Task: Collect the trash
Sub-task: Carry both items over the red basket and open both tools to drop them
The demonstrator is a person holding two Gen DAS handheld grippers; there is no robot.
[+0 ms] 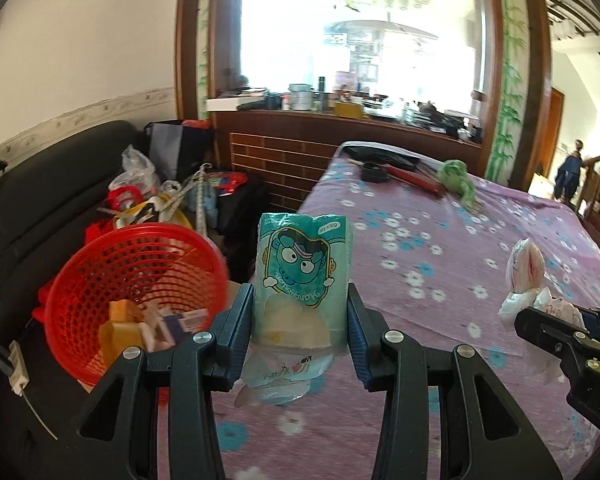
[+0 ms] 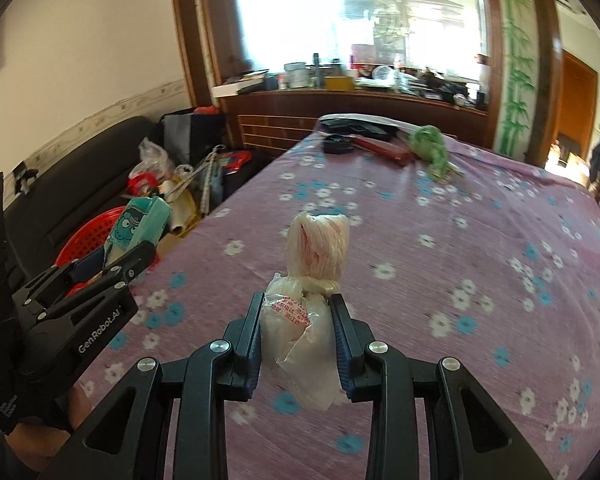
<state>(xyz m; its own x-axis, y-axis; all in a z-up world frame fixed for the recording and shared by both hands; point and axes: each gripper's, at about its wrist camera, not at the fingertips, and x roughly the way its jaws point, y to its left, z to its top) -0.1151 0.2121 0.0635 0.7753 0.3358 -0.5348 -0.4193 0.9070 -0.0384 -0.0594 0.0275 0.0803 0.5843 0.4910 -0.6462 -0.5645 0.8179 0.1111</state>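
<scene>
My left gripper [image 1: 300, 300] is shut on a teal tissue pack [image 1: 302, 276] with a cartoon face, held above the table edge just right of a red mesh basket [image 1: 136, 292]. The basket holds several bits of trash. My right gripper [image 2: 298, 308] is shut on a knotted white plastic bag [image 2: 308, 312] and holds it over the purple flowered tablecloth [image 2: 440, 240]. The bag [image 1: 526, 280] and the right gripper [image 1: 560, 332] also show at the right of the left wrist view. The left gripper [image 2: 112, 264] with the tissue pack [image 2: 140, 228] shows at the left of the right wrist view, over the basket [image 2: 88, 240].
A green plastic bag [image 2: 430, 150], a red flat object [image 2: 380, 148] and a small black item [image 2: 338, 144] lie at the table's far end. A black sofa [image 1: 40, 208] with piled bags [image 1: 140, 184] stands left of the table. A cluttered wooden counter [image 1: 340, 116] runs behind.
</scene>
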